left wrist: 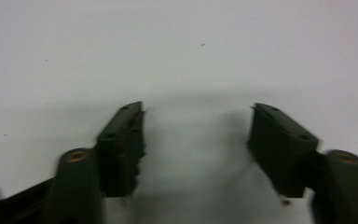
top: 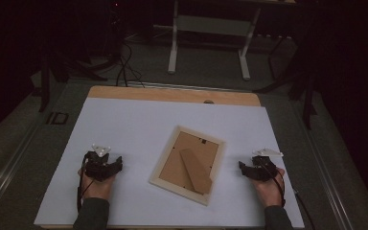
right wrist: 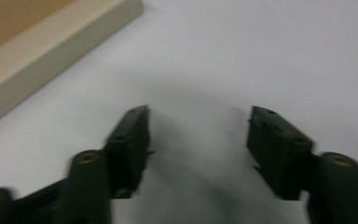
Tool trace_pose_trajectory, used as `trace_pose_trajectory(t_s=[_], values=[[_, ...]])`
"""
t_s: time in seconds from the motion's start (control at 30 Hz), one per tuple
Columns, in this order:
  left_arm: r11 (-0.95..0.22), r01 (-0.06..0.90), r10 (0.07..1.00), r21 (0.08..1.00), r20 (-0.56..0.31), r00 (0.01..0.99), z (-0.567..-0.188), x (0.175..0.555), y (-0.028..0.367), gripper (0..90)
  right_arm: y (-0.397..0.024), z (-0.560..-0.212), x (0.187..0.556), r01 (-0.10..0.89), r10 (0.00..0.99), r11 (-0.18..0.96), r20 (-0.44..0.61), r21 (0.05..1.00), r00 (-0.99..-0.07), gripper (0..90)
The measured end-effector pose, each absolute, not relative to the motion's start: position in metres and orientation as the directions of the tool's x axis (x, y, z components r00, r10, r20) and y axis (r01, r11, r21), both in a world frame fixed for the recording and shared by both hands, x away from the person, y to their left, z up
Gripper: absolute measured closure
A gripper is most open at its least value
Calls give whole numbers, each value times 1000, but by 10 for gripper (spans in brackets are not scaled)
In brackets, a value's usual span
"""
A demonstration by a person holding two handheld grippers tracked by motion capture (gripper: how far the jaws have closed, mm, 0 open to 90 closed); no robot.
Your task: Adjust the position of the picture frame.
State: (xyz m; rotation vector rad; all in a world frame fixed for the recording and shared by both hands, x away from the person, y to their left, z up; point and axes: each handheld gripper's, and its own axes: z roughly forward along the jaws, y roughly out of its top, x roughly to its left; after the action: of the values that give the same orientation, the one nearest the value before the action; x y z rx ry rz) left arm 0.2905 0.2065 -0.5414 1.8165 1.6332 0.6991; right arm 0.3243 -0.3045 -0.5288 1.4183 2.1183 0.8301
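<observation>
A picture frame is seen lying face down on a white table cover, just below the centre of the high view, turned slightly so that its corners point toward the upper left and lower right. Its brown backing board and folded stand face upward inside a pale wooden border. The left gripper is held at the lower left of that view and the right gripper at the lower right, each well apart from the frame, with bare white surface between. In both gripper views the black jaws are spread wide with nothing between them. In the right gripper view a corner of the frame's pale border is seen at the upper left, so that gripper is judged to be pointed toward the frame's near edge. The step in hand is judged to be an approach to the frame. It would be done well if the jaws are kept wide until one side of the border is straddled, and if the frame is steadied from the other side so that it is not pushed across the smooth cover. What lies under the frame cannot be seen, and whether glass or a picture is fitted cannot be told. The small clips on the backing are too small to be made out. The surroundings of the table are dark, and both gripper views are blurred.
</observation>
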Motion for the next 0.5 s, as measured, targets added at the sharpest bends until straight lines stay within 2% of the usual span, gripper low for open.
trace_pose_trajectory(t_s=[0.1,0.17,0.2,0.33,0.5], values=[[-92,682,990,725,-7,140,-540,290,205,518,-304,-525,322,642,924,296,-42,708,-379,486],[-92,682,990,725,-7,140,-540,290,205,517,-304,-525,321,639,923,296,-40,710,-383,486],[-132,687,975,714,-31,219,-538,289,204,537,-304,-523,320,637,922,296,-38,712,-385,519],[-150,674,953,723,-76,293,-534,286,201,616,-304,-524,320,640,925,288,-35,713,-377,527],[-189,675,931,713,-90,355,-525,283,192,645,-304,-522,319,630,923,279,-21,725,-384,572]])
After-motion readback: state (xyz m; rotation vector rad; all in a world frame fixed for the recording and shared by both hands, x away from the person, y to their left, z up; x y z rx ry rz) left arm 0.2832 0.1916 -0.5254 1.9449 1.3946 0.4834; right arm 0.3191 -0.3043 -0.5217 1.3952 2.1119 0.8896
